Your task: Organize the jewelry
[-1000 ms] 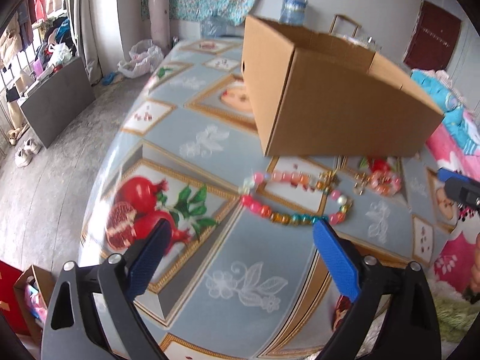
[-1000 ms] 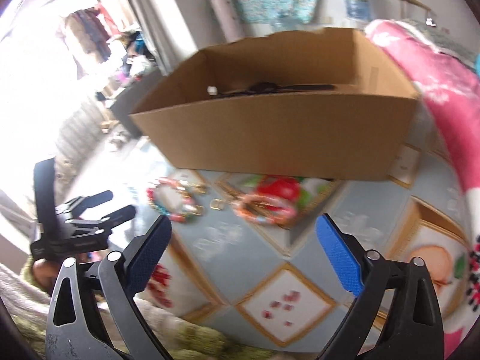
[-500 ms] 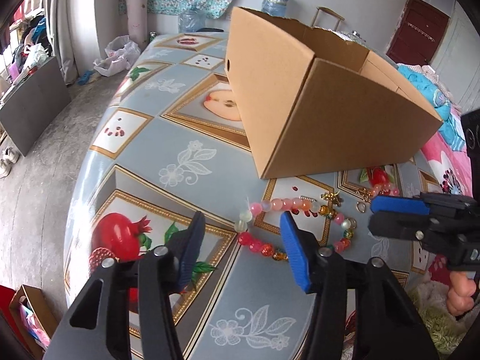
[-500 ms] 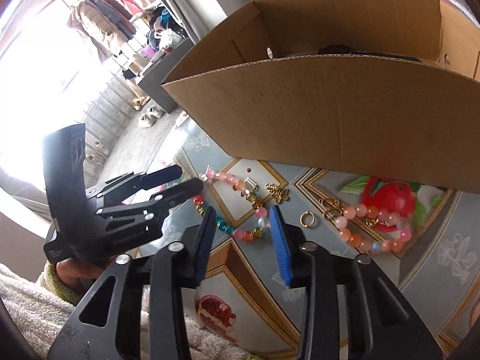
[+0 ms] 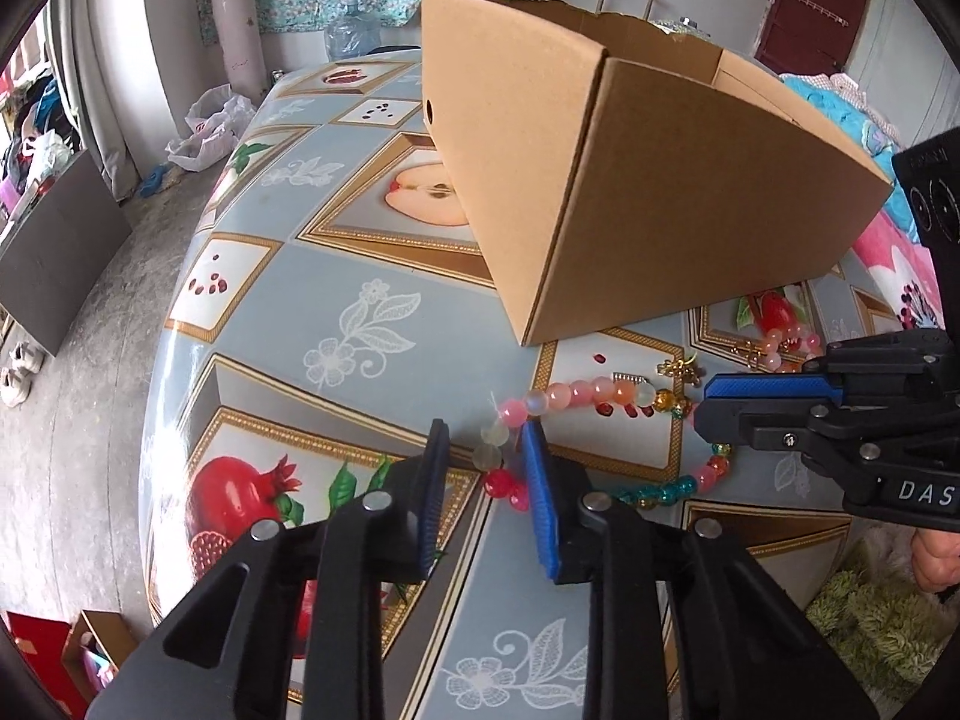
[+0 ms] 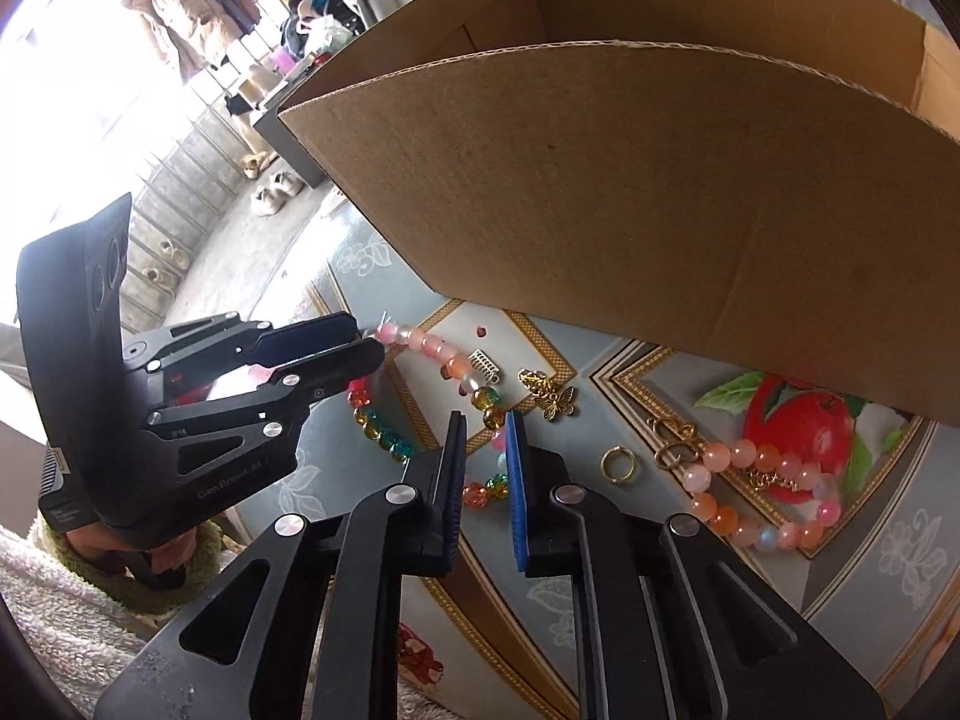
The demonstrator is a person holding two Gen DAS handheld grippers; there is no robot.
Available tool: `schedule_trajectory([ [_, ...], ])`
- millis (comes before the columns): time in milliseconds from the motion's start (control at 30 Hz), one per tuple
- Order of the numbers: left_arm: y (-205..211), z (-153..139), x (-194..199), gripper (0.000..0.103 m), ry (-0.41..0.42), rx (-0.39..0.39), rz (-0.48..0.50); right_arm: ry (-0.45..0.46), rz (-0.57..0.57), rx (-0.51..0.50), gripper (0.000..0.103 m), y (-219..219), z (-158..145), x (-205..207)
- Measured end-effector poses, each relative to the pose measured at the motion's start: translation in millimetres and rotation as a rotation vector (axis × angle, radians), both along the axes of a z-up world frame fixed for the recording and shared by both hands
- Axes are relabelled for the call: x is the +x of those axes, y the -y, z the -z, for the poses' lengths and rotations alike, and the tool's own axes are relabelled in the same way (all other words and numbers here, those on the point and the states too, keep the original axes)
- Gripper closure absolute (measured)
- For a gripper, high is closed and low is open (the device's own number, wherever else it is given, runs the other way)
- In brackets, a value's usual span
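The multicoloured bead bracelet (image 5: 606, 432) lies flat on the tablecloth (image 5: 372, 312), just in front of the near corner of the cardboard box (image 5: 660, 192). The left gripper (image 5: 483, 459) has just been closing; its jaws are now narrow around the bracelet's end farthest from the box, but a gap stays beside the beads, so I cannot say it presses them. The right gripper (image 6: 483, 438) has also been closing, and its nearly shut jaws stand over the beads on the opposite side; real contact I cannot tell. The bracelet looks light and limp, a string of smooth round beads that may roll or slip, so pinching the cord between two beads seems safer. A second, pink bracelet (image 6: 756, 492) lies near, beside the box.
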State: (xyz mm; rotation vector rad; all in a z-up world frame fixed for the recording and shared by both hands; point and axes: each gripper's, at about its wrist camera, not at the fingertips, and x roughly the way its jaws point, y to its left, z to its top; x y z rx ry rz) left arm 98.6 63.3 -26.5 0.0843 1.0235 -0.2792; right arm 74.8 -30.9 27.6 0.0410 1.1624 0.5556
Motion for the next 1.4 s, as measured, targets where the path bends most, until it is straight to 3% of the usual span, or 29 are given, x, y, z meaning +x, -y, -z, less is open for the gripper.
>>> schedule_trajectory([
  [400,11,2,2,0.079,0.028,0.074,0.031,0.029,-0.044,-0.118,0.093,-14,0,-4],
  [500,11,2,2,0.079,0.031,0.067,0.027,0.038,-0.044,-0.123,0.095,-18,2,-3],
  [567,10,3,2,0.089,0.036,0.065,0.024,0.039,-0.041,-0.117,0.095,-17,1,-3],
  [733,6,2,-1,0.094,0.038,0.03,0.015,0.047,-0.04,-0.111,0.096,-17,0,-6],
  [1400,2,-19,-20,0.094,0.054,-0.018,0.012,0.109,-0.009,-0.085,0.096,-7,-14,-23],
])
